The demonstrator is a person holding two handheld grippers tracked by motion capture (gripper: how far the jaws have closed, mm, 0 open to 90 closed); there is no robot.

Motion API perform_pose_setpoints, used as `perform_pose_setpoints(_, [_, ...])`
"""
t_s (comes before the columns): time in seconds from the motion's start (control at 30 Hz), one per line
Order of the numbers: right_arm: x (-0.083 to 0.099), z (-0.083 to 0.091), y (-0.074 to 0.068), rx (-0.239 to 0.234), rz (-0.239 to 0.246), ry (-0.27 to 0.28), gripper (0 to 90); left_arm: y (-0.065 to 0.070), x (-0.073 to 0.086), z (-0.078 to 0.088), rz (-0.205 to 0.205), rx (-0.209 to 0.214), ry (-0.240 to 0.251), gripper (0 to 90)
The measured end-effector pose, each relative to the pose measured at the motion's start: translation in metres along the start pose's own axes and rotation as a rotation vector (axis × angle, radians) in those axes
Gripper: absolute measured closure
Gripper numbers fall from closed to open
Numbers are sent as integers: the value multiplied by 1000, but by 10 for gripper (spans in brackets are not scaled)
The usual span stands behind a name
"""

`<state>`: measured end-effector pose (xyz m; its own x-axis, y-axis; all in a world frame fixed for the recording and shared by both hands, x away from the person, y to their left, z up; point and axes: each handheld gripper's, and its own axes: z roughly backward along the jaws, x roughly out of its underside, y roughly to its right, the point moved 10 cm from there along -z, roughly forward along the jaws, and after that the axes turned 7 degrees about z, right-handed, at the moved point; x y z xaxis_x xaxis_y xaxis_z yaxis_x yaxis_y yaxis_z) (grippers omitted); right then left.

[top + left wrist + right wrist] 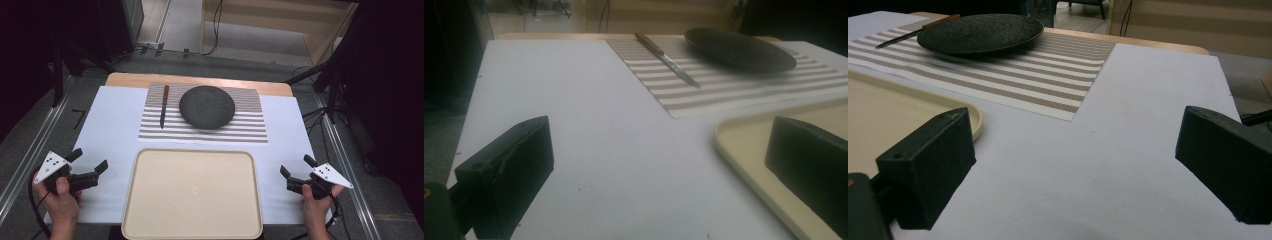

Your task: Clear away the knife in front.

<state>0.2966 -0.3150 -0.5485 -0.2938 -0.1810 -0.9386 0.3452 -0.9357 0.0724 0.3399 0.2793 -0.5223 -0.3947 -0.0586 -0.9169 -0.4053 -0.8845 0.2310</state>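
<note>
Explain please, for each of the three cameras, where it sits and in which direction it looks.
High view: above the person's side, looking forward and down on the table; both hands, the left gripper and the right gripper show.
Left gripper view: rides low on the left gripper, facing the knife and plate; open black jaws show.
Right gripper view: rides on the right gripper, facing the mat; open jaws show.
Shared: both gripper views see the plate, knife and tray.

Matt dark plate (207,106), woven striped placemat (250,131)
</note>
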Motion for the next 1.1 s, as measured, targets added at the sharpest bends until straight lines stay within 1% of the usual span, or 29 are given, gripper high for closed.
perform_pose_setpoints(0.03, [0, 0, 0, 4, 4, -1, 14, 1, -1, 0, 0, -5, -1, 0])
perform_pose_setpoints(0.07, [0, 0, -1, -1, 3, 1, 14, 5, -4, -1, -15, -13, -1, 0])
perform_pose_setpoints(0.1, [0, 0, -1, -2, 9, 3, 14, 8, -6, -1, -23, -17, 0, 0])
perform_pose_setpoints(0.13, [0, 0, -1, -2, 9, 3, 14, 8, -6, -1, -23, -17, 0, 0])
perform_pose_setpoints(0.2, [0, 0, -2, -5, 9, 1, 14, 14, -11, -1, -34, -20, 10, 0])
perform_pose_setpoints(0.3, [0, 0, -2, -2, 10, 1, 14, 23, -16, -3, -53, -17, 1, 0])
perform_pose_setpoints(0.37, [1, 0, -3, -7, 8, -3, 14, 27, -18, -4, -65, -22, -17, 0])
perform_pose_setpoints(0.47, [2, 0, -3, -14, 8, -7, 14, 29, -24, -5, -59, -24, -16, 0])
perform_pose_setpoints(0.5, [2, -1, -3, -18, 8, -5, 14, 30, -27, -6, -51, -23, -12, 0])
perform_pose_setpoints(0.53, [2, -1, -4, -24, 9, -4, 14, 33, -33, -7, -43, -13, -4, 0])
perform_pose_setpoints(0.57, [2, -1, -4, -24, 9, -4, 14, 33, -33, -7, -43, -13, -4, 0])
perform_pose_setpoints(0.63, [2, -1, -4, -25, 9, -4, 14, 36, -39, -11, -41, -10, -1, 0])
perform_pose_setpoints(0.77, [2, -2, -3, -20, 3, -4, 14, 48, -49, -23, -41, 14, -11, 0])
perform_pose_setpoints(0.8, [2, -2, -3, -21, 2, -4, 14, 54, -53, -31, -54, 21, -21, 0])
perform_pose_setpoints(0.83, [2, -2, -3, -21, 2, -4, 14, 54, -53, -31, -54, 21, -21, 0])
perform_pose_setpoints(0.87, [2, -2, -3, -22, 5, -3, 14, 58, -55, -35, -58, 31, -21, 0])
perform_pose_setpoints(0.9, [2, -2, -3, -26, 3, 0, 14, 63, -60, -44, -67, 30, -29, 0])
perform_pose_setpoints(0.97, [2, -2, -3, -26, 2, 2, 14, 65, -61, -47, -68, 31, -29, 0])
perform_pose_setpoints(1.0, [2, -2, -3, -30, -1, 4, 14, 67, -66, -56, -68, 29, -36, 0])
perform_pose_setpoints(1.1, [2, -1, -3, -35, -3, 8, 14, 68, -70, -67, -62, 29, -43, 0])
